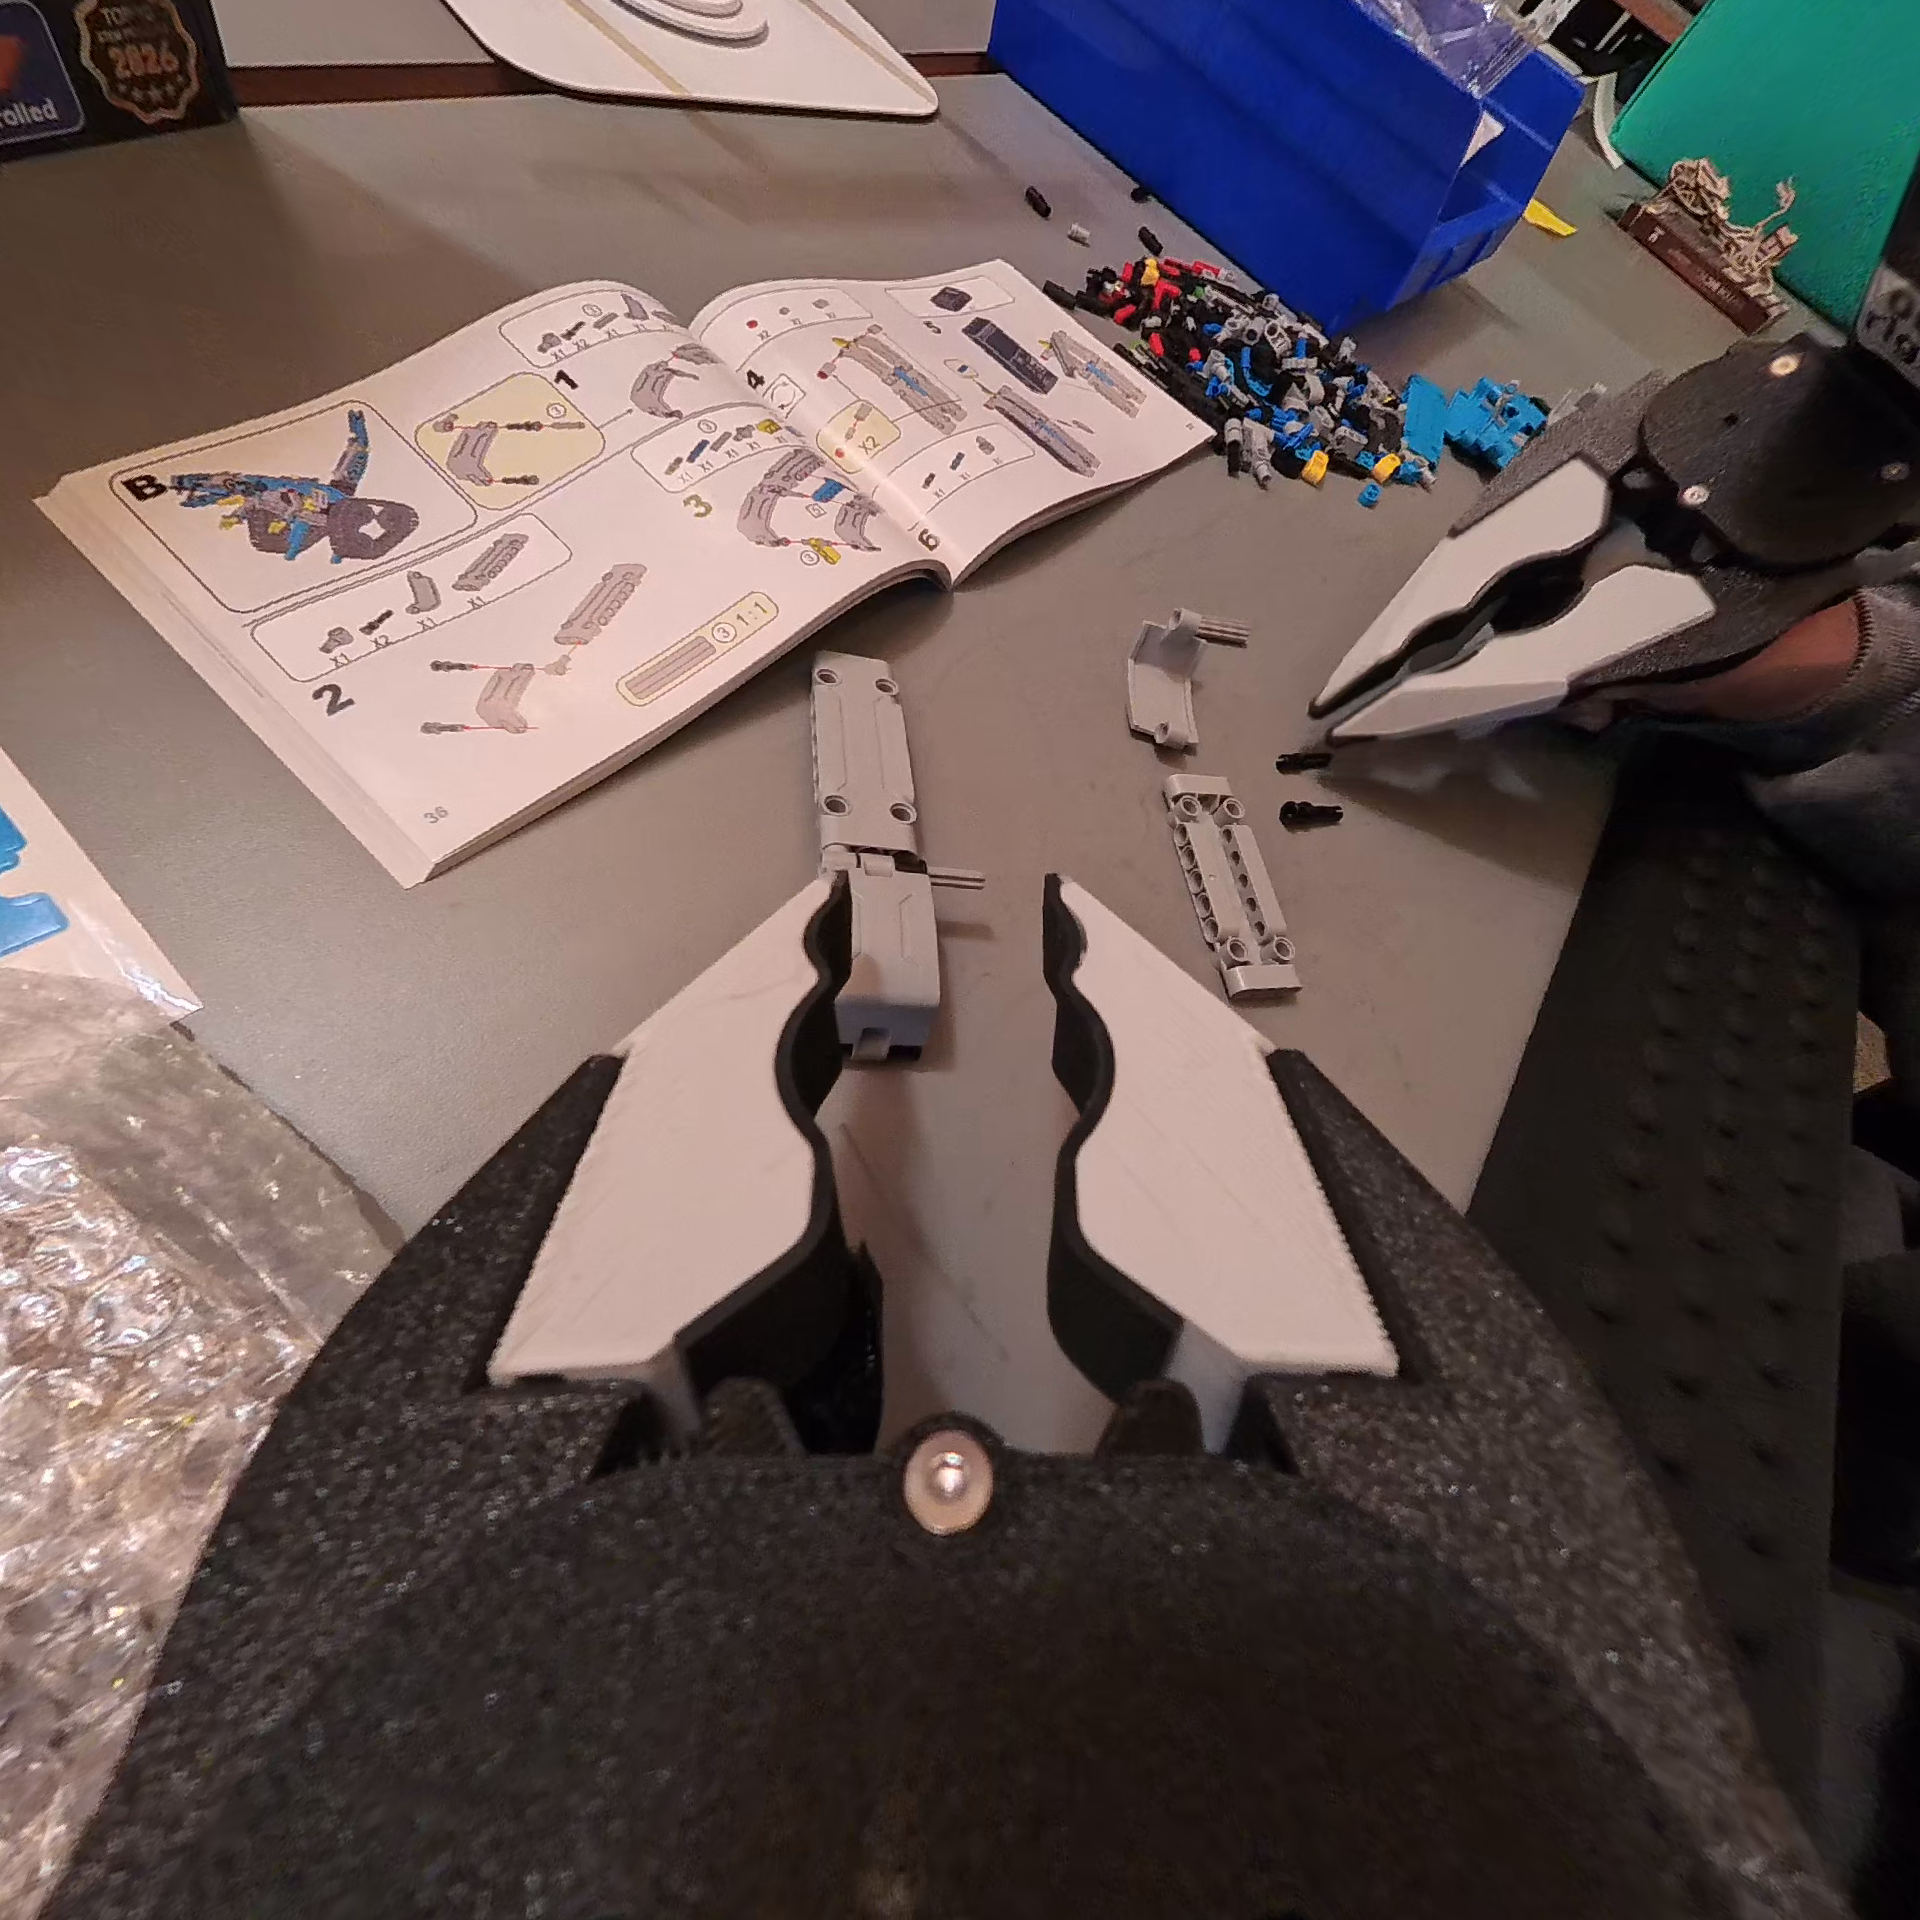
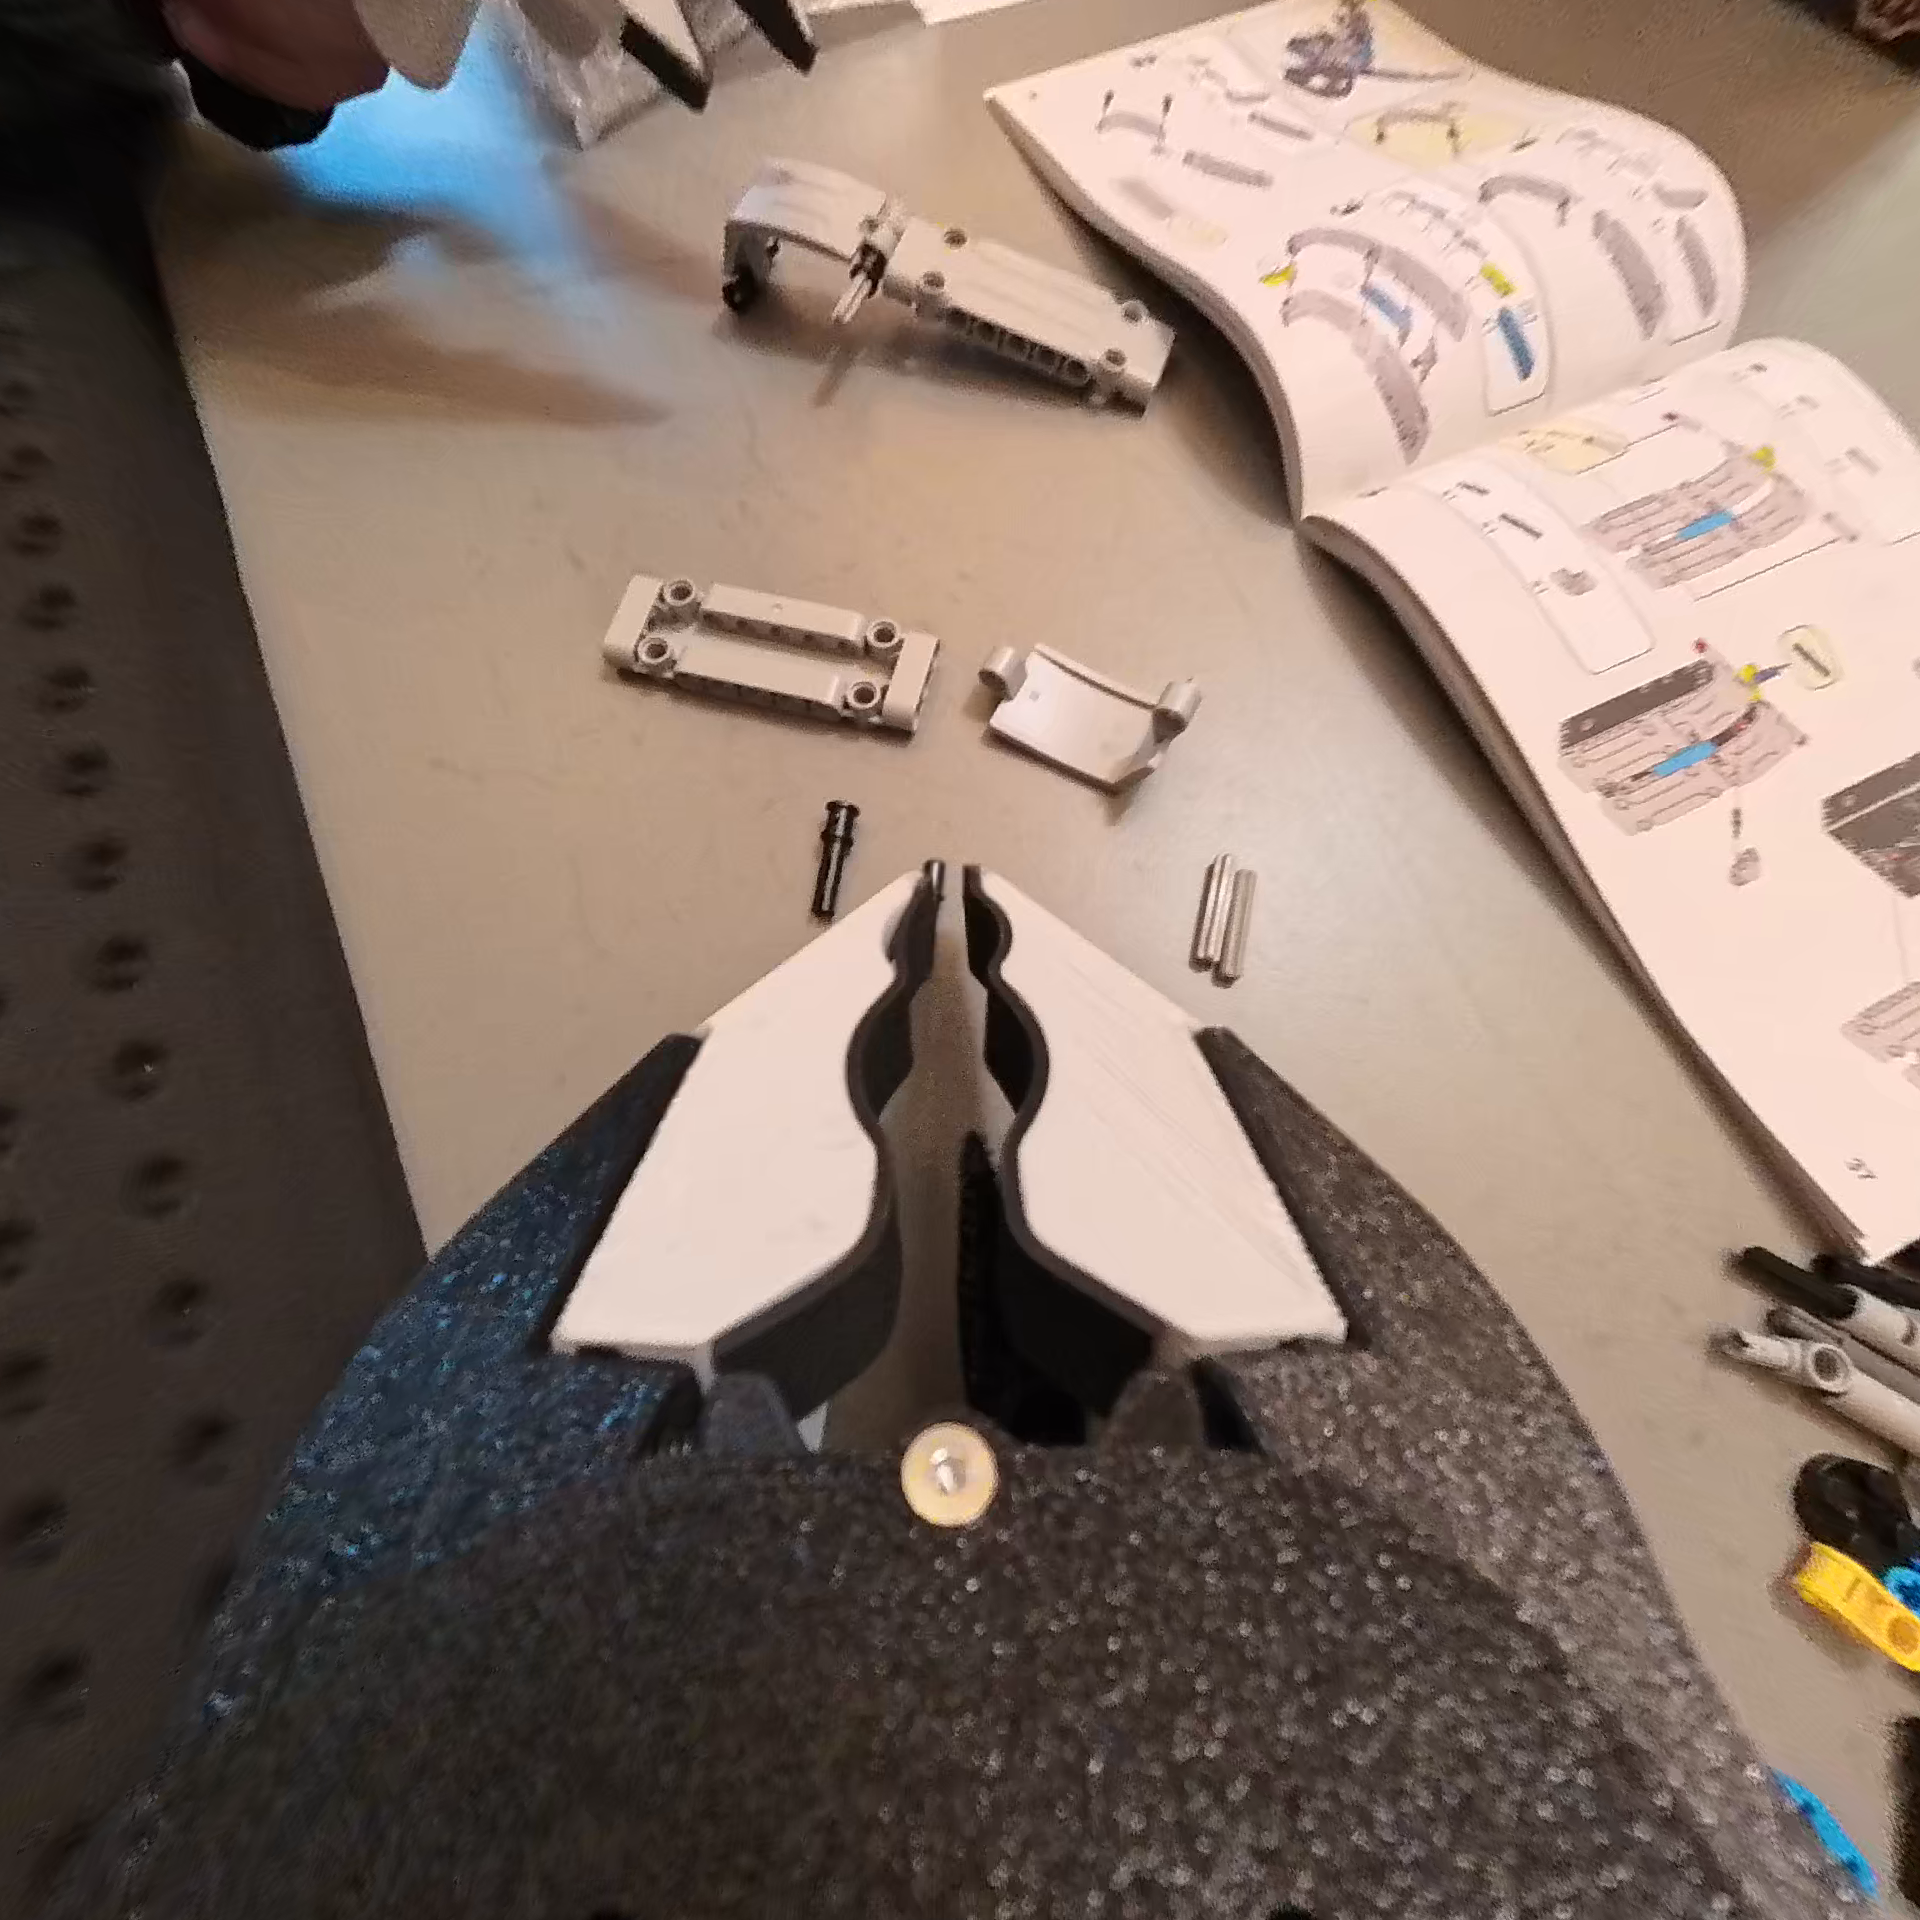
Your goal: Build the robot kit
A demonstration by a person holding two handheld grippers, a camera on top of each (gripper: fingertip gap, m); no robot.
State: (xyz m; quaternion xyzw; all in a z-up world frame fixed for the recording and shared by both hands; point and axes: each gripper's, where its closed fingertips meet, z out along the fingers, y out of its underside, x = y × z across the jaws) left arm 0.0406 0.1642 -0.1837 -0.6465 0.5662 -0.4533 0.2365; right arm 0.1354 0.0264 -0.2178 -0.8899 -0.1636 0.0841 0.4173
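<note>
Left gripper (image 1: 940, 904) was nearest, jaws wide apart, its left finger against the joined grey assembly (image 1: 868, 769). Open manual (image 1: 582, 540) lay beyond. Flat grey panel (image 1: 1231, 883), curved panel (image 1: 1164, 681), grey axles (image 2: 1224, 920) and a spare pin (image 2: 831, 857) lay loose, unattached. Right gripper (image 2: 948, 878) jaws were nearly together, pinching a black pin (image 2: 934, 871) at table level.

Black box (image 1: 104, 73) cut off at top-left corner, brick pile (image 2: 1839, 1382) cropped at right edge, far tongs (image 2: 717, 47) motion-blurred
</note>
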